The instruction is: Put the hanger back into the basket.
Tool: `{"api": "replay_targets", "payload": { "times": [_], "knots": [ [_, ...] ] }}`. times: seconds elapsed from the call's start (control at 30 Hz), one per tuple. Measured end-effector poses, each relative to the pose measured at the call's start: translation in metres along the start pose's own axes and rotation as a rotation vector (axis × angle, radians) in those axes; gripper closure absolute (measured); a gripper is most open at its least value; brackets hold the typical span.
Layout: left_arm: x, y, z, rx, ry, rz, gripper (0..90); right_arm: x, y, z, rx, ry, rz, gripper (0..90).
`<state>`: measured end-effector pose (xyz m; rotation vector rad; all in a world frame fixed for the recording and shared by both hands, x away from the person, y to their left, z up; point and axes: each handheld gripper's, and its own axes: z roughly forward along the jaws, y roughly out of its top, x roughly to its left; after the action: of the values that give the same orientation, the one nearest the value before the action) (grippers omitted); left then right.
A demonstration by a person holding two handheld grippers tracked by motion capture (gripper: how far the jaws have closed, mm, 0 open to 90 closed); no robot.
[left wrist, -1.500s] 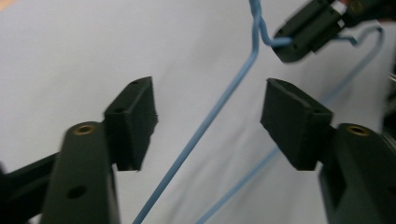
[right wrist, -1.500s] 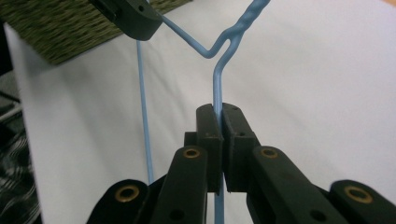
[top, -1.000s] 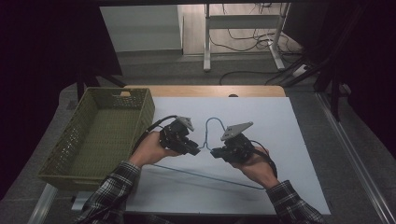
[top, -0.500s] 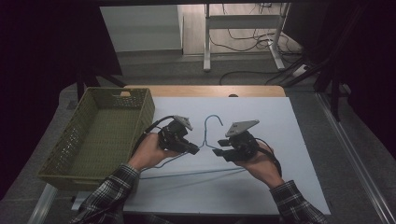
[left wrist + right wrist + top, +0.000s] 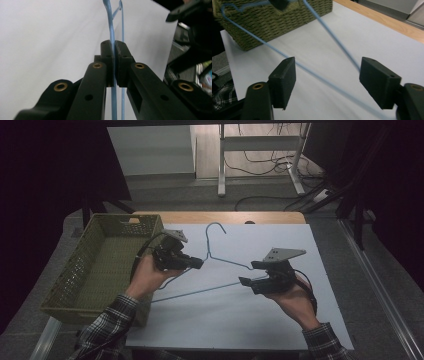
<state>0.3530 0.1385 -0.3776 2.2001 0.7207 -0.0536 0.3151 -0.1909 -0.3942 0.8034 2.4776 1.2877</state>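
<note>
High view first: one blue wire hanger (image 5: 220,257) above the white sheet (image 5: 280,320) on the table, its hook pointing to the far edge. One green woven basket (image 5: 102,265) sits at the left, on the sheet's left edge. No brand, label or writing can be read on any of it. Two grippers in play. The left gripper (image 5: 197,264) has its jaws pinched together on the hanger's left shoulder wire, just below the neck. The right gripper (image 5: 248,273) sits at the hanger's right end, jaws parted, and they have just been opening; the wire runs between them, with no pinch visible from here.

Left gripper view now: the two black jaws are clamped tight on the hanger (image 5: 112,40), pads pressing the blue wire from both sides, a second strand running just beside it. The other gripper shows dark at the right edge.

Right gripper view: jaws spread wide, pads well apart. Two blue strands of the hanger (image 5: 329,33) cross the gap; the pads press on neither. The basket (image 5: 282,20) stands beyond on the sheet (image 5: 367,40).
</note>
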Motion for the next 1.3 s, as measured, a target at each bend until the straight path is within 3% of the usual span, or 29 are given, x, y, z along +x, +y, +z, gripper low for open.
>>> {"api": "replay_targets", "payload": {
  "times": [0.3,0.53,0.77,0.97,1.03,1.3],
  "knots": [
    [0.005,0.004,-0.043,-0.071,0.111,-0.019,87.3,-0.008,-0.018,-0.008,-0.002,-0.015,0.057,19.5],
    [0.017,-0.003,-0.073,-0.119,0.198,-0.05,87.3,-0.009,-0.026,-0.012,-0.006,-0.013,0.086,15.2],
    [0.035,-0.022,-0.105,-0.151,0.286,-0.101,87.4,-0.007,-0.033,-0.013,0.007,-0.008,0.1,12.7],
    [0.053,-0.051,-0.138,-0.185,0.351,-0.175,87.4,-0.006,-0.041,-0.011,0.031,-0.01,0.103,12.6],
    [0.056,-0.055,-0.143,-0.19,0.355,-0.185,87.4,-0.007,-0.041,-0.011,0.033,-0.012,0.106,12.7],
    [0.071,-0.093,-0.177,-0.233,0.454,-0.268,87.4,-0.008,-0.047,-0.011,0.044,-0.016,0.112,12.8]
  ]
}}
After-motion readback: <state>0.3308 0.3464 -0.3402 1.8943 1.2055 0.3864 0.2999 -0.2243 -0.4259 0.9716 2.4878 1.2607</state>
